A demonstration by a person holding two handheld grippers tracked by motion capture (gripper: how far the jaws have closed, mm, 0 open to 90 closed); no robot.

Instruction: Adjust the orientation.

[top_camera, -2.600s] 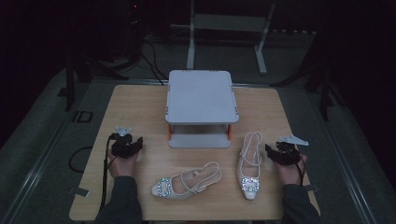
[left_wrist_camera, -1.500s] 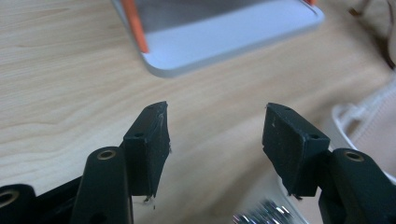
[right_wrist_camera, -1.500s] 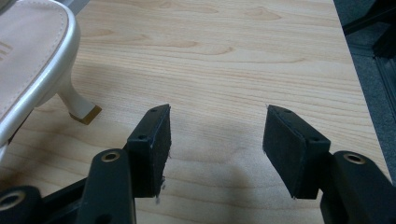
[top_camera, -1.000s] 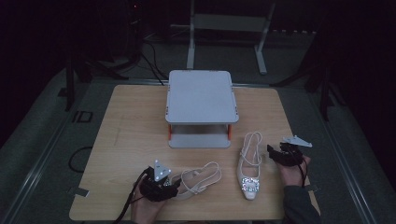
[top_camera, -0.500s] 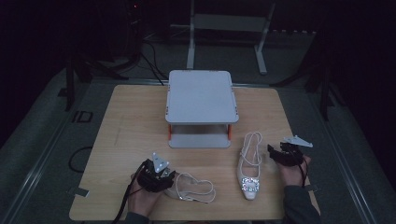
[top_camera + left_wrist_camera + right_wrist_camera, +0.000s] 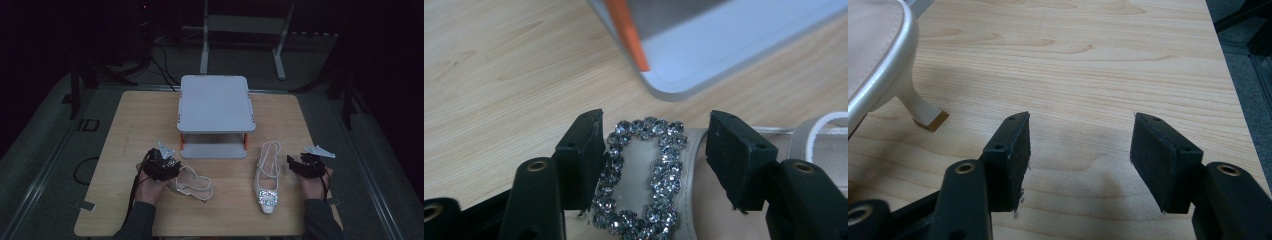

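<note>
My left tool [image 6: 654, 165] straddles the shoe [image 6: 644, 190] at its buckle, jaws spread, not yet clamped, near the counter's [image 6: 140, 115] front edge; right tool [image 6: 1080, 165] idles released.

- Left gripper [image 6: 651, 160]: black, blocky jaws, brass-ringed screw holes behind the pads.
- Right gripper [image 6: 1078, 162]: same build.
- Grey plate [image 6: 320, 150] on top.
- Dark sleeves [image 6: 137, 220].
</note>
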